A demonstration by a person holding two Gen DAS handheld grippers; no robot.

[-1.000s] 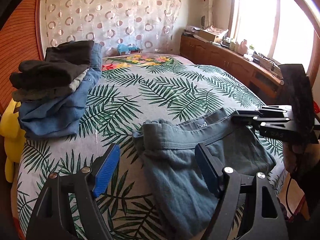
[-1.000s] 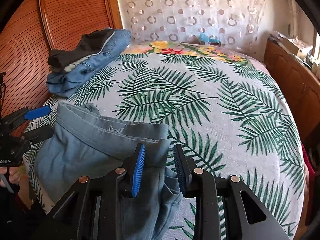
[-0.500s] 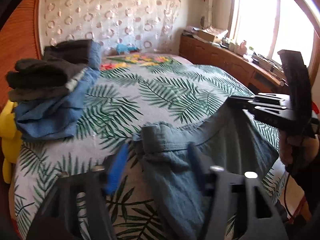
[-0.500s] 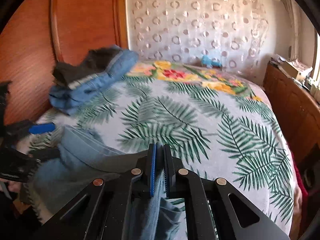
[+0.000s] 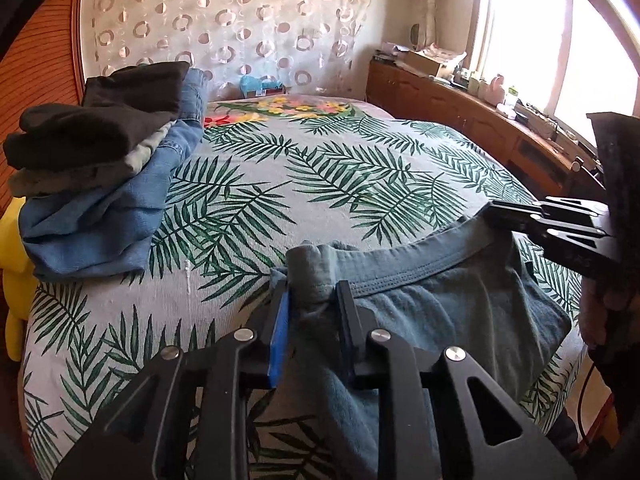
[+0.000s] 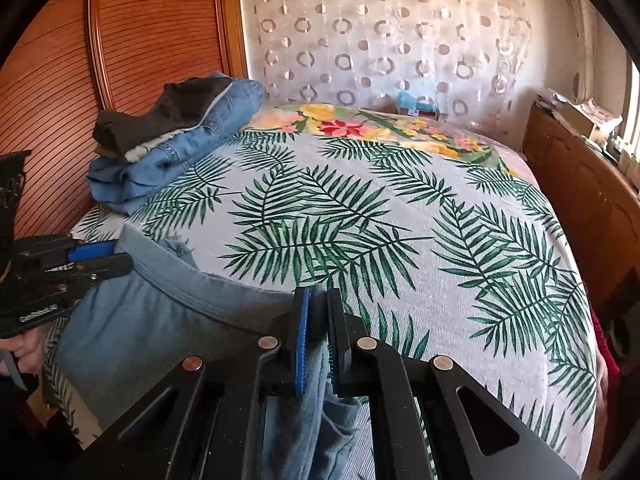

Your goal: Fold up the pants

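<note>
Bedding with a palm-leaf print (image 5: 360, 168) carries everything. Pants (image 5: 452, 316) lie at its near edge, waistband running crosswise between the tools, legs hanging toward the person. Left tool (image 5: 310, 304) is clamped on one waistband end, right tool (image 6: 316, 316) on the other. A stack of folded clothes (image 5: 104, 184) sits well apart, far left, leaving room ahead.
</note>
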